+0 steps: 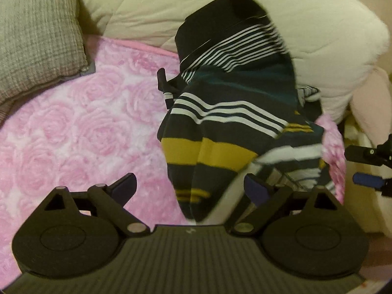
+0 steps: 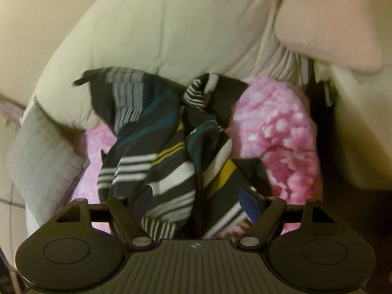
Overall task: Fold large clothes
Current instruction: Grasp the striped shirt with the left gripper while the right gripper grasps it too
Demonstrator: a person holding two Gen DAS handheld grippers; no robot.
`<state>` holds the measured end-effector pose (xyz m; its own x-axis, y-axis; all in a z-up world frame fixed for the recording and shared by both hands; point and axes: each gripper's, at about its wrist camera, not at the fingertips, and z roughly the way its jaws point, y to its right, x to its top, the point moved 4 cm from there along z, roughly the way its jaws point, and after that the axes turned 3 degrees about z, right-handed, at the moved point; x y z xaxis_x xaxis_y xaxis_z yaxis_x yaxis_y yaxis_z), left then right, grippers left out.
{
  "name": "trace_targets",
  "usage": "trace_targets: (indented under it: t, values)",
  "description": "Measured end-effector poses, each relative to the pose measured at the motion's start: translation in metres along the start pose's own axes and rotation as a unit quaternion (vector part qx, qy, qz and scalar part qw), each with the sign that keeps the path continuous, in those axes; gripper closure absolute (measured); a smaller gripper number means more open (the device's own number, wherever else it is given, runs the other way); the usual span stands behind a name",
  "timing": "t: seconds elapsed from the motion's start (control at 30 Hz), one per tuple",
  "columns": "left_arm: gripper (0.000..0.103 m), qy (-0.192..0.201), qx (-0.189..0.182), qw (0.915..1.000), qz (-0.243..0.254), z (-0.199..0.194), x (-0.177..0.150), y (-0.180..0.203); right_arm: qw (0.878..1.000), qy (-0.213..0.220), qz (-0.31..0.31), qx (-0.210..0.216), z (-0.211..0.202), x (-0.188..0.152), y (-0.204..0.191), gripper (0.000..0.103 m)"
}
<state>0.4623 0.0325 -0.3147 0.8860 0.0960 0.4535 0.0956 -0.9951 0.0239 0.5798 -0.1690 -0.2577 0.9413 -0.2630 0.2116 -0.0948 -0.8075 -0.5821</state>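
A dark garment (image 1: 227, 112) with white, yellow and teal stripes lies bunched on a pink rose-patterned blanket (image 1: 80, 132), its top leaning on a cream duvet (image 1: 152, 7). My left gripper (image 1: 189, 181) hangs open above its near end; the cloth reaches between the jaws, closer to the right finger, and no pad presses it. At the right edge of this view my right gripper (image 1: 362, 167) shows two fingers apart. In the right wrist view the garment (image 2: 171, 152) fills the gap of the right gripper (image 2: 196, 193), which stands open; cloth partly hides its left finger.
A grey checked pillow (image 1: 36, 36) lies at the blanket's far left. A pale pink cushion (image 2: 330, 24) rests on the cream duvet (image 2: 159, 24) at the right. The pink blanket (image 2: 276, 132) bunches up beside the garment. Tiled floor (image 2: 9, 205) shows at far left.
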Motion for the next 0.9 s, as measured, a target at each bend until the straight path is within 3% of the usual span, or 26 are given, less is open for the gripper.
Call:
trace_targets:
  t: [0.2, 0.33, 0.37, 0.4, 0.43, 0.47, 0.53, 0.67, 0.77, 0.9]
  values:
    - [0.011, -0.017, -0.014, 0.9997, -0.005, 0.051, 0.013, -0.004, 0.996, 0.000, 0.092, 0.014, 0.047, 0.018, 0.015, 0.028]
    - [0.014, -0.029, -0.031, 0.9990, -0.012, 0.072, 0.016, 0.000, 0.994, -0.035, 0.103, 0.032, 0.076, 0.016, 0.013, 0.030]
    - [0.019, -0.030, -0.040, 0.9986, -0.017, 0.074, 0.016, 0.000, 0.995, -0.037, 0.082, 0.036, 0.079, 0.013, 0.007, 0.053]
    - [0.036, -0.030, -0.054, 0.9979, -0.020, 0.075, 0.017, 0.001, 0.997, -0.034, 0.059, 0.032, 0.080, 0.012, 0.002, 0.068]
    - [0.049, -0.028, -0.067, 0.9971, -0.021, 0.075, 0.017, 0.003, 0.998, -0.031, 0.040, 0.035, 0.078, 0.012, -0.003, 0.073]
    - [0.056, -0.022, -0.070, 0.9971, -0.019, 0.072, 0.018, 0.004, 0.998, -0.031, 0.027, 0.041, 0.075, 0.012, -0.007, 0.079]
    - [0.082, -0.011, -0.074, 0.9971, -0.011, 0.064, 0.019, 0.007, 0.998, -0.033, -0.009, 0.045, 0.066, 0.011, -0.020, 0.082]
    - [0.087, 0.020, -0.075, 0.9967, -0.025, 0.028, 0.020, 0.002, 0.988, -0.018, -0.139, 0.065, 0.027, -0.001, -0.073, 0.083]
    - [0.087, 0.054, -0.075, 0.9945, -0.048, -0.015, 0.019, -0.007, 0.967, 0.000, -0.239, 0.090, -0.011, -0.021, -0.119, 0.084]
    - [0.088, 0.103, -0.066, 0.9883, -0.092, -0.088, 0.004, -0.026, 0.940, -0.003, -0.312, 0.139, -0.053, -0.058, -0.170, 0.084]
